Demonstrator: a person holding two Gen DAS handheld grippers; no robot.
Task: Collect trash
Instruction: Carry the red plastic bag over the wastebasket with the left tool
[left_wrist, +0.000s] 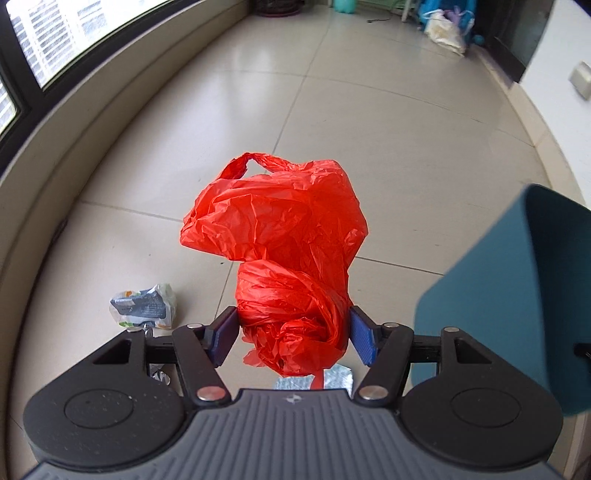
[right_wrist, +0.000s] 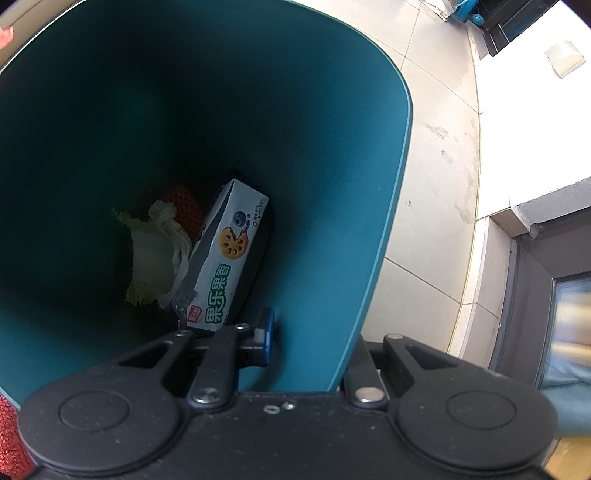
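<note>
We are gripping a crumpled red plastic bag (left_wrist: 284, 258) in the left tool (left_wrist: 293, 338), whose blue pads (left_wrist: 224, 336) are pressing into the bag's lower bunch from both sides while the rest of the bag is billowing up toward twelve o'clock, clear of the tiled floor (left_wrist: 388, 129). On the floor at about nine o'clock from the tool, a crushed white and dark wrapper (left_wrist: 144, 306) is lying; its print is too small for us to read. A piece of silver foil (left_wrist: 314, 380) is showing just under the bag at six o'clock, and another scrap of foil (left_wrist: 159, 373) is peeking between the left finger links. At three o'clock in the left wrist view the teal trash bin (left_wrist: 517, 295) is standing near. We are pinching that bin's wall (right_wrist: 332, 258) with the right tool (right_wrist: 314, 343), narrowly closed, one blue pad (right_wrist: 267, 332) inside the bin and the other finger hidden outside the wall. Inside the bin a light blue carton (right_wrist: 225, 266) is leaning against the wall, printed with green Chinese characters reading 果乐果香, a small red logo, a blueberry and a round biscuit picture. At nine o'clock from the carton a pale cabbage leaf (right_wrist: 151, 258) is lying, with something orange and net-like (right_wrist: 184, 210) behind it.
</note>
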